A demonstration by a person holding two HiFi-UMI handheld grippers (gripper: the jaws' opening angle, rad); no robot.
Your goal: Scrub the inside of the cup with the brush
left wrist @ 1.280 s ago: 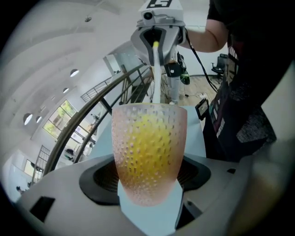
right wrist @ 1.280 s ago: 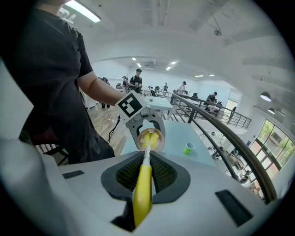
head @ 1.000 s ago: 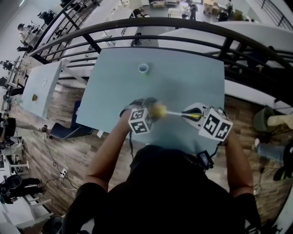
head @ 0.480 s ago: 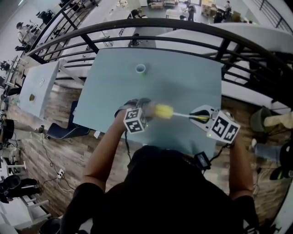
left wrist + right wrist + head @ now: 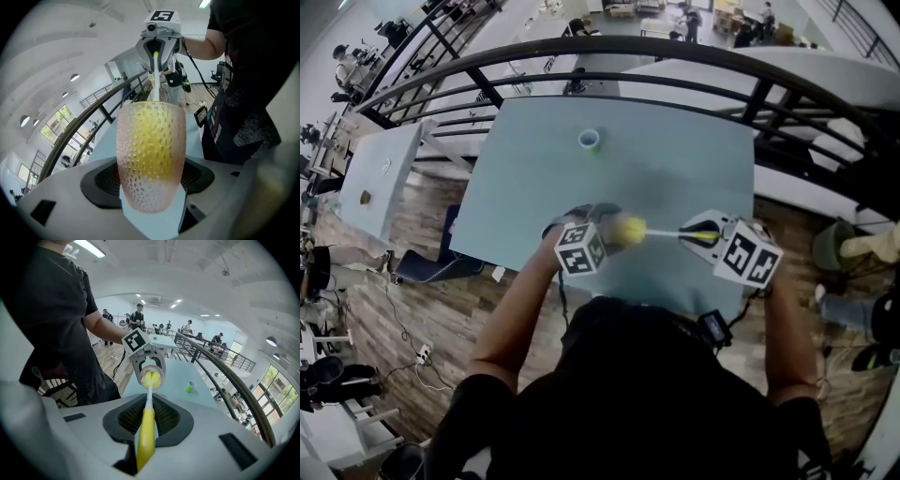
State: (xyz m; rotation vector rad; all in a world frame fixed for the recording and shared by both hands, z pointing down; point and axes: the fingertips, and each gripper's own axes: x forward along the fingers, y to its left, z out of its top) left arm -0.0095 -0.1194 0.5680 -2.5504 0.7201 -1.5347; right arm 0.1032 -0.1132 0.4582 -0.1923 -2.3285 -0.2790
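Here, cup over pale table, black railing

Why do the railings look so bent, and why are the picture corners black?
Head view: a wide-angle lens bows the railing and the table edges. Left gripper view: the black corners are the lens's round image edge; the cup sits very close, so it looms large. Right gripper view: same dark rim, a ceiling lamp glares white, and the brush handle looks oversized up close.

surface: you are looking down on a pale blue-grey surface standing on a wood-plank floor | on it: a small green cup is standing upright toward the far edge, left of middle
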